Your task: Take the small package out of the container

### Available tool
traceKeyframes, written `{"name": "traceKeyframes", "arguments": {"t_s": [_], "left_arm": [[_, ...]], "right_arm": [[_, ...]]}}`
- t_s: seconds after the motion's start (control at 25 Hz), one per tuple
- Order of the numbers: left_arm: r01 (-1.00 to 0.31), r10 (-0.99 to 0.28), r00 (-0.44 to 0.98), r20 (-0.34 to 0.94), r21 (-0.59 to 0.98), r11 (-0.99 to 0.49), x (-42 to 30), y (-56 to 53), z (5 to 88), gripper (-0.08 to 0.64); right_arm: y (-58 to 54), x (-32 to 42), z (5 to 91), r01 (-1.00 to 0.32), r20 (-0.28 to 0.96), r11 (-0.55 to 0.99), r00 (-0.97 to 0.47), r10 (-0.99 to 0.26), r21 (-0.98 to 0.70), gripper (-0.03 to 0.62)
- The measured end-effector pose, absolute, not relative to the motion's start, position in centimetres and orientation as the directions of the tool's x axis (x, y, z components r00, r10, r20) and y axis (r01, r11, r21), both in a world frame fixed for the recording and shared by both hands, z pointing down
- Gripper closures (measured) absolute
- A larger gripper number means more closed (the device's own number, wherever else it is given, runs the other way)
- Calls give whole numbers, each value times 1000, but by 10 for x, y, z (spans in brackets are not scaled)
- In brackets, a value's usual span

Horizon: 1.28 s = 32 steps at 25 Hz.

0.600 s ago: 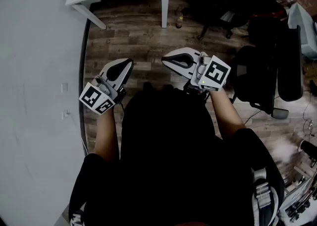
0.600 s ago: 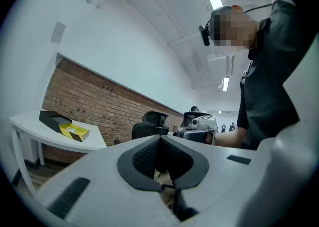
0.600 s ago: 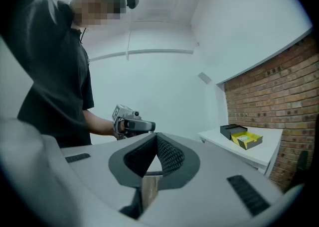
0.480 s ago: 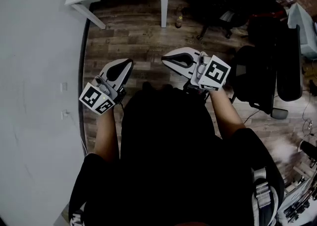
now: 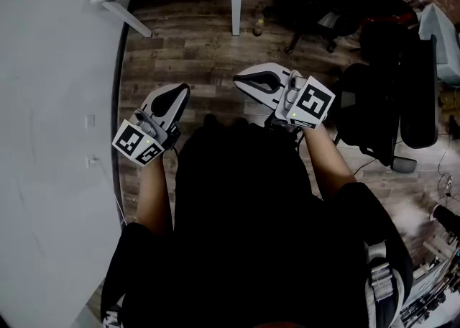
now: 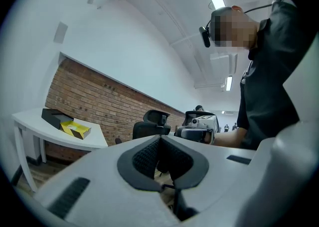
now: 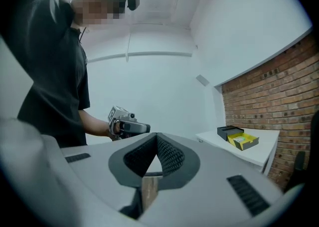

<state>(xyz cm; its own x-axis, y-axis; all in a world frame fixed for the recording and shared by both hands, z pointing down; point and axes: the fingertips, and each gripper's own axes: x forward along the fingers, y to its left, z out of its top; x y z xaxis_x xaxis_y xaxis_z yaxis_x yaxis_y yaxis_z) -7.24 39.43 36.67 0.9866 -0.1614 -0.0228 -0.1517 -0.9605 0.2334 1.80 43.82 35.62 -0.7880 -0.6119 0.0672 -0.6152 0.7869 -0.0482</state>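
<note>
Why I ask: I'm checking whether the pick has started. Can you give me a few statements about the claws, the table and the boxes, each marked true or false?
1. The left claw and the right claw are both shut with nothing between their jaws. True.
2. The yellow box lies on the floor. False: it sits on the white table, next to a black box.
3. The right claw holds a small package. False: it is empty.
4. Both claws are held over the wooden floor, short of the table. True.
</note>
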Motion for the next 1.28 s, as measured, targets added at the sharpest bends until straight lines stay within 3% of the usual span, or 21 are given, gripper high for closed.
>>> {"name": "traceKeyframes", "arguments": {"t_s": [1.28], "left_arm": [[-217, -221, 975, 22, 296, -930, -50, 372, 395, 545]], "right_arm": [[413, 56, 388, -616, 94, 775, -788, -609, -142, 586]]}}
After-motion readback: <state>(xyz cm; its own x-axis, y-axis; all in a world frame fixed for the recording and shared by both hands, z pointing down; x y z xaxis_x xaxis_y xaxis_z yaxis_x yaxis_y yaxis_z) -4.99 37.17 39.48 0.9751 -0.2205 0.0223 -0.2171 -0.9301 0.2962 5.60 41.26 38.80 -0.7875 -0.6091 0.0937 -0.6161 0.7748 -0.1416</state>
